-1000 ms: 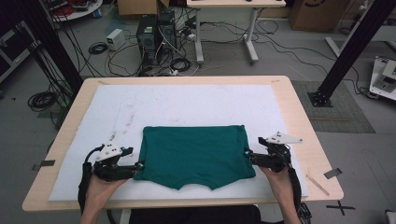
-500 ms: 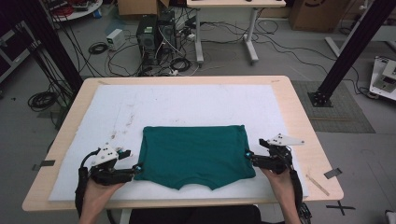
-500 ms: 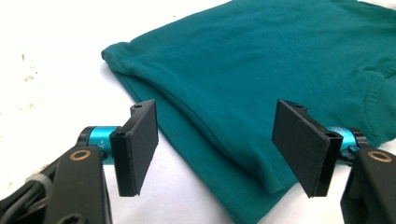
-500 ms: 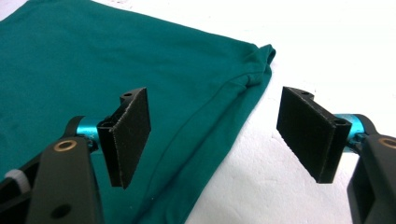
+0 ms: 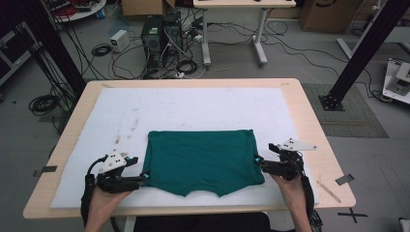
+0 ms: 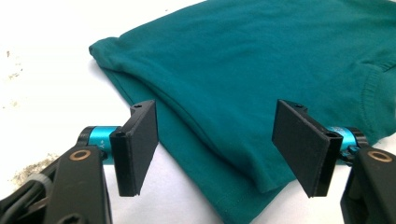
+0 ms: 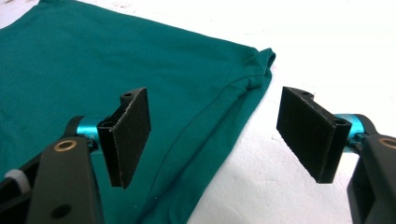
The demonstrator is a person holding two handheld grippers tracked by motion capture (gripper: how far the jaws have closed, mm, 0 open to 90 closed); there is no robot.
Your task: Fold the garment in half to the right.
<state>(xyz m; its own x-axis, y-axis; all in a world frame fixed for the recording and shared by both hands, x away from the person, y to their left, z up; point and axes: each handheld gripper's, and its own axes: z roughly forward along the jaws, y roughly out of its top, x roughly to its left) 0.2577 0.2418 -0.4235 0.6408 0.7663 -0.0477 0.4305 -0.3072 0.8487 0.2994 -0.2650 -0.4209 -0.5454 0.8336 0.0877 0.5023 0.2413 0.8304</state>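
Observation:
A folded teal shirt (image 5: 202, 158) lies flat on the white mat (image 5: 193, 108), its collar notch at the near edge. My left gripper (image 5: 145, 177) sits at the shirt's near left corner, open, with the folded edge (image 6: 219, 140) between its jaws but not pinched. My right gripper (image 5: 257, 161) is at the shirt's right edge, also open. The shirt's side edge (image 7: 219, 116) runs between its two black pads (image 7: 128, 135) without being clamped. A hand holds each gripper from the near side of the table.
The mat covers most of a wooden table (image 5: 309, 111). Brownish stains (image 5: 130, 121) mark the mat left of the shirt. Beyond the table stand a computer tower (image 5: 162, 36), cables on the floor and a second desk's legs (image 5: 232, 34).
Both grippers have slid a little toward the near edge of the table along the shirt's sides. The shirt lies as before.

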